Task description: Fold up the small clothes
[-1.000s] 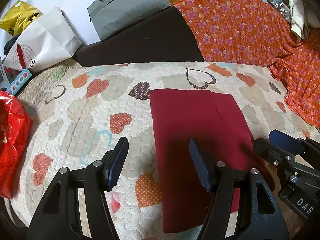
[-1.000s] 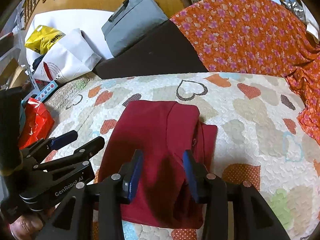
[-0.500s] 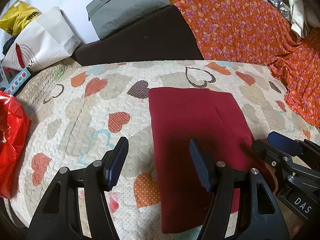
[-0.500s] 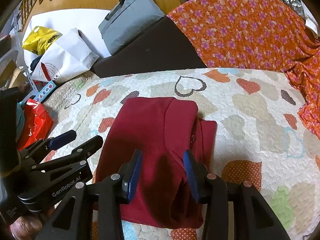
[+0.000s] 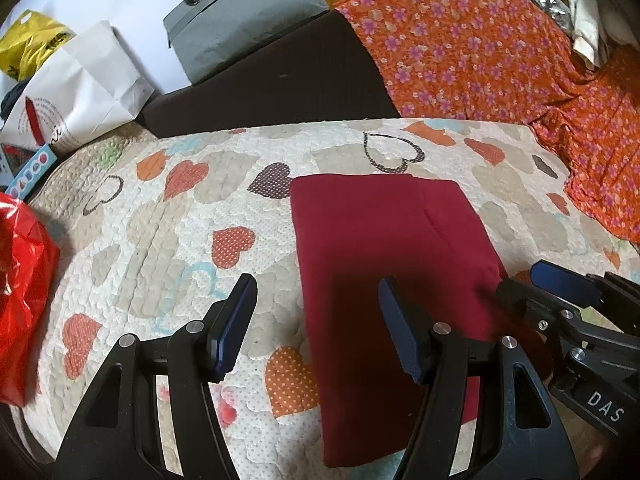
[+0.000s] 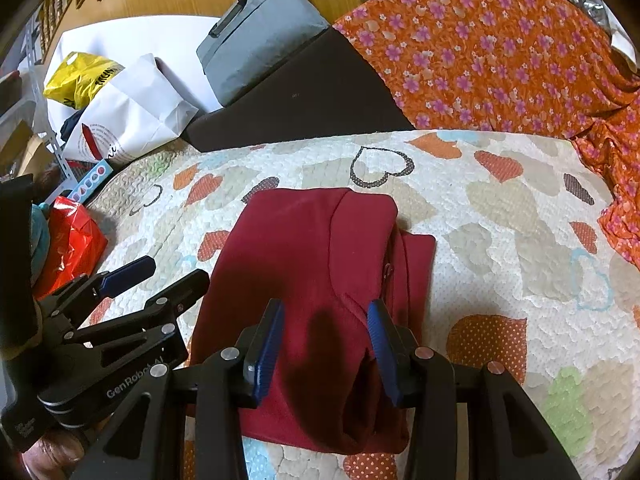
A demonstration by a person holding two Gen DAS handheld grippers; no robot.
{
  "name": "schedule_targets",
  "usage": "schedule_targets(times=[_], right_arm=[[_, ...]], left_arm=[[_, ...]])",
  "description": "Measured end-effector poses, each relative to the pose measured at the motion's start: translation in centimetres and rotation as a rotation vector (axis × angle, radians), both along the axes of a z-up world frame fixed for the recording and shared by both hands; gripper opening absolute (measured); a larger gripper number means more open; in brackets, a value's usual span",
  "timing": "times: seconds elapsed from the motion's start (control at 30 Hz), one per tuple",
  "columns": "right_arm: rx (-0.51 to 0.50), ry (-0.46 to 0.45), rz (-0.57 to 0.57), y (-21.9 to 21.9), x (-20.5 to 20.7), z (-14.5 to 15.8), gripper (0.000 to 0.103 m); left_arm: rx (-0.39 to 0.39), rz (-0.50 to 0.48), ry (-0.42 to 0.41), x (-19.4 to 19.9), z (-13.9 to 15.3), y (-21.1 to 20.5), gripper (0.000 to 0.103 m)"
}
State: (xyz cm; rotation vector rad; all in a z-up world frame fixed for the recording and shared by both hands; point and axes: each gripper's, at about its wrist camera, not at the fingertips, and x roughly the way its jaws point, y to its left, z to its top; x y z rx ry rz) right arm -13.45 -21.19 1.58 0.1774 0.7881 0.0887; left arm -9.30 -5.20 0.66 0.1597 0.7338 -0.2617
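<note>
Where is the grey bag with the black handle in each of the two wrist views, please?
Left wrist view: the grey bag is at the top, left of centre, on the dark brown cushion.
Right wrist view: the grey bag is at the top, left of centre, on the same cushion.
Shared landmark: the white paper bag.

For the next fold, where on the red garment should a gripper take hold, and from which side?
Judging from the right wrist view, grip the red garment at its near hem, where the layers end as a free edge toward the grippers. Come in low from the near side, one finger sliding under the edge on the heart quilt. The far end is a rounded fold, harder to pinch. Both grippers, left and right, are open.
</note>
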Motion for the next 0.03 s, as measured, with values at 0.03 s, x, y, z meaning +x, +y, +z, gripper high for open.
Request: schedule_targets(times=[0.03], right_arm=[[-0.001,-0.002,-0.001,-0.02,0.01,0.00,0.042]], left_arm=[[-0.002,0.001,-0.003,-0.11,0.09,-0.02,0.063]])
